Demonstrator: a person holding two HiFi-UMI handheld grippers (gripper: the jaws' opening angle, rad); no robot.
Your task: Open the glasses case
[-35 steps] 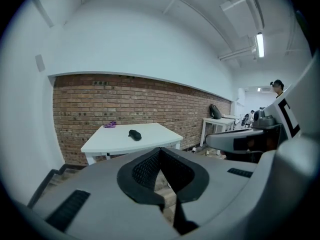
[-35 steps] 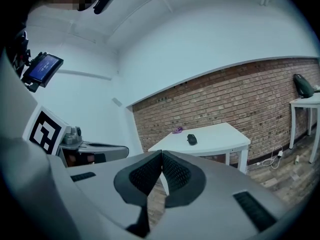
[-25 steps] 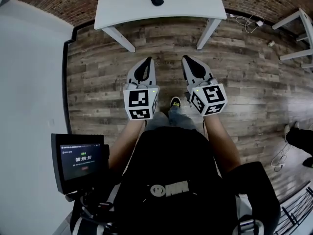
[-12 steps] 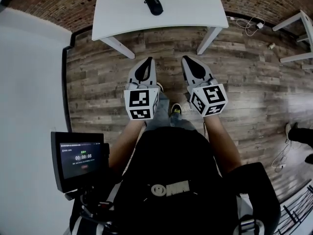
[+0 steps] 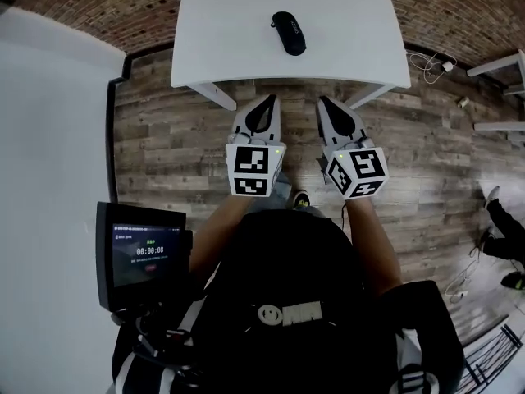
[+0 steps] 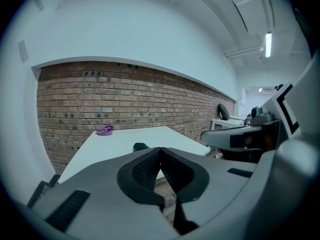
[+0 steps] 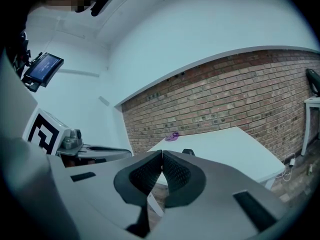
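The glasses case (image 5: 289,33), black, oblong, seemingly closed, lies on the table (image 5: 238,48).

Case (image 5: 289,33): one item, black, slim oblong with rounded ends, faint sheen along the top. State: closed, showing as a single unbroken shell. Pose: lying flat, long axis slanted, far end angled toward the bench's left side. Place: on the white bench (image 5: 230,52), about midway across its width, well in from the front edge. In both gripper views only a small dark part shows (image 6: 141,146) (image 7: 188,152).
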